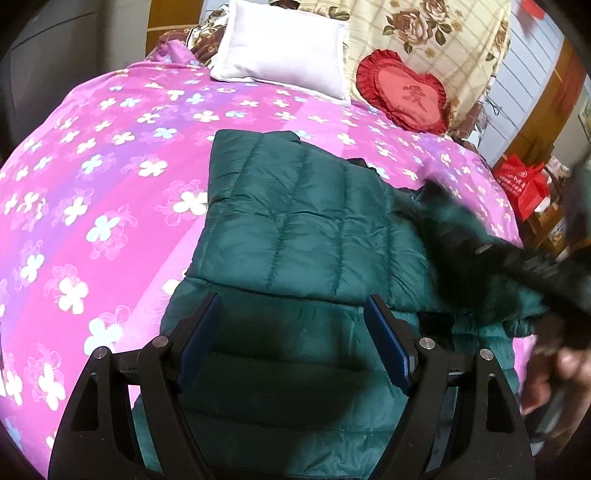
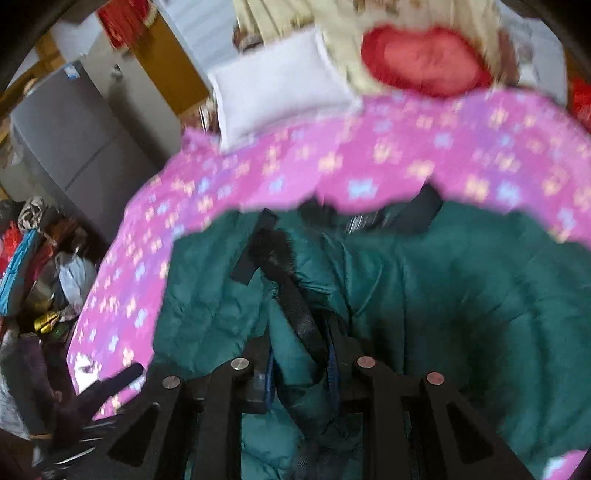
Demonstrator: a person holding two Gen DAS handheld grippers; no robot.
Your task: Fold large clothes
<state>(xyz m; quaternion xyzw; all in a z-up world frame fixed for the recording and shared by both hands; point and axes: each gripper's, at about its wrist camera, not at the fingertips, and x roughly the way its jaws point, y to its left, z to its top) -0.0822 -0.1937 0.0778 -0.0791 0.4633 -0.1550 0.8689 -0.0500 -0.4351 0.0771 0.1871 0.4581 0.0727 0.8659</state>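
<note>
A dark green quilted jacket (image 1: pixel 288 206) lies partly folded on a pink flowered bedspread (image 1: pixel 92 184). My left gripper (image 1: pixel 293 301) hovers open over the jacket's near part, with nothing between its blue pads (image 1: pixel 388 343). At the right edge of the left wrist view, my right gripper (image 1: pixel 495 254) is a dark blur over the jacket's side, with a hand (image 1: pixel 561 369) below it. In the right wrist view the right gripper (image 2: pixel 301 354) is shut on a fold of the green jacket (image 2: pixel 461 288) and its black fur trim (image 2: pixel 291 295). That view is motion-blurred.
At the head of the bed lie a white pillow (image 1: pixel 284 48), a red heart cushion (image 1: pixel 406 92) and a rose-print blanket (image 1: pixel 443 33). A red bag (image 1: pixel 521 184) stands beyond the bed's right side. A grey cabinet (image 2: pixel 74 140) and piled belongings (image 2: pixel 37 258) line the left.
</note>
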